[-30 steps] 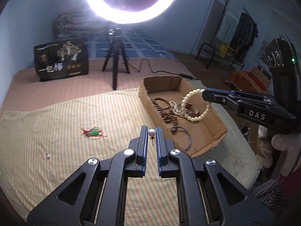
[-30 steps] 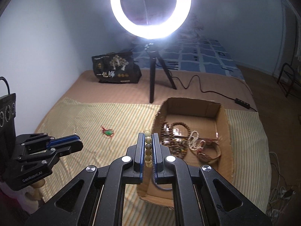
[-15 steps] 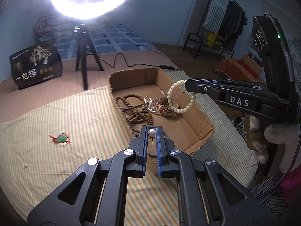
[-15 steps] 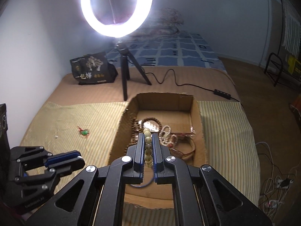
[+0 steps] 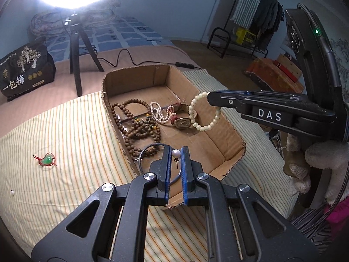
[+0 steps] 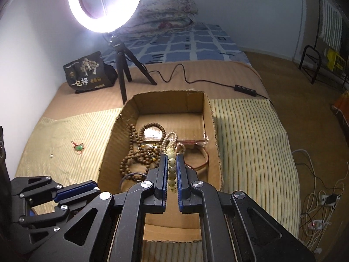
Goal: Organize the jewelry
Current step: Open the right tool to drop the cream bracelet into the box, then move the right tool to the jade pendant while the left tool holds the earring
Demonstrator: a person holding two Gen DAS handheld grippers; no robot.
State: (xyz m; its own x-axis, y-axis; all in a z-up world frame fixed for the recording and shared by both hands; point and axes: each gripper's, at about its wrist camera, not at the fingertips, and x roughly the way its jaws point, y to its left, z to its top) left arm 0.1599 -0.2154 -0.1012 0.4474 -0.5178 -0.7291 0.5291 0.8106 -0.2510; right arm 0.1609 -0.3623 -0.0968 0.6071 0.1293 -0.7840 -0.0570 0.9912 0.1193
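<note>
My left gripper (image 5: 176, 150) is shut on a pearl stud earring (image 5: 176, 153) and hangs over the near end of the cardboard box (image 5: 130, 76). My right gripper (image 6: 171, 157) is shut on a pale bead bracelet (image 6: 171, 170). In the left wrist view that bracelet (image 5: 191, 111) dangles from the right gripper (image 5: 210, 97) above the box's right side. Inside the box (image 6: 168, 93) lie brown wooden bead strands (image 5: 139, 128), a small pearl bracelet (image 5: 159, 114) and a dark bangle (image 5: 150, 147). A green pendant on red cord (image 5: 47, 159) and a loose white pearl (image 5: 12, 192) rest on the striped cloth.
A ring light on a tripod (image 6: 104, 4) stands behind the box, its cable (image 6: 185, 78) trailing right. A black printed bag (image 5: 24, 69) sits at the back left. The bed edge drops off right of the box. A gloved hand (image 5: 322, 159) holds the right gripper.
Both grippers have moved forward and down over the box, which now looks closer and larger. Each keeps its grip, the left on the earring and the right on the bracelet.
</note>
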